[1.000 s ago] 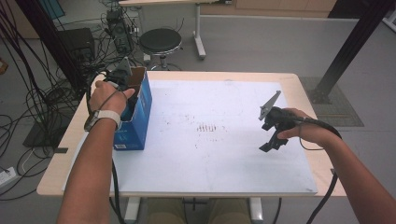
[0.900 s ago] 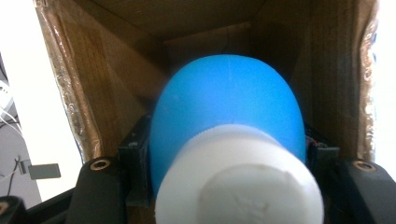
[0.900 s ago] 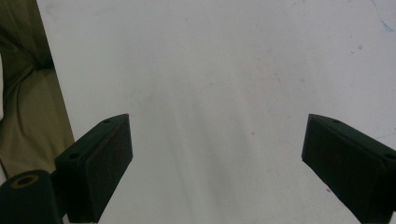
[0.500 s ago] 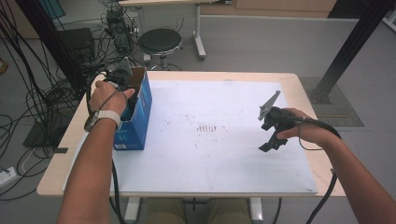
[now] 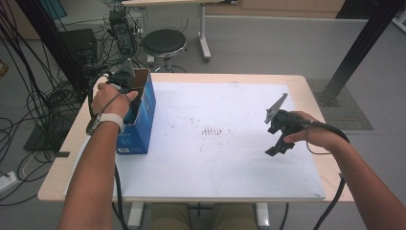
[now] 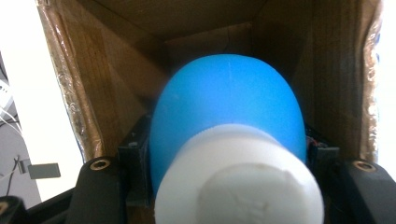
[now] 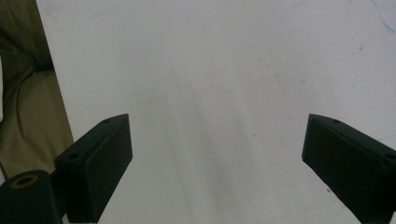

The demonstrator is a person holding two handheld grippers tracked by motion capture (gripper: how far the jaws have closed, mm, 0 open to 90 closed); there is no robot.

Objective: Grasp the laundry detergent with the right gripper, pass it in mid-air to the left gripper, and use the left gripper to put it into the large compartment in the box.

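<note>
Clamping a blue bottle (image 6: 229, 112) with a white cap (image 6: 238, 179) between both jaws of the left gripper (image 6: 229, 154), pads pressing its 2 sides. Holding that bottle inside the open top of a box (image 5: 139, 117), brown cardboard walls (image 6: 116, 60) closing around it. Sitting at the left edge of the table (image 5: 287, 81), near the far left corner, blue side of the box facing the white sheet (image 5: 230, 158).

Standing wide open with nothing between the jaws of the right gripper (image 7: 217, 154). Hovering above bare white sheet close to the right edge, well apart from the box. Gripping each tool from below with the left hand (image 5: 112, 98) and right hand (image 5: 313, 134), forearms entering from the near edge.
</note>
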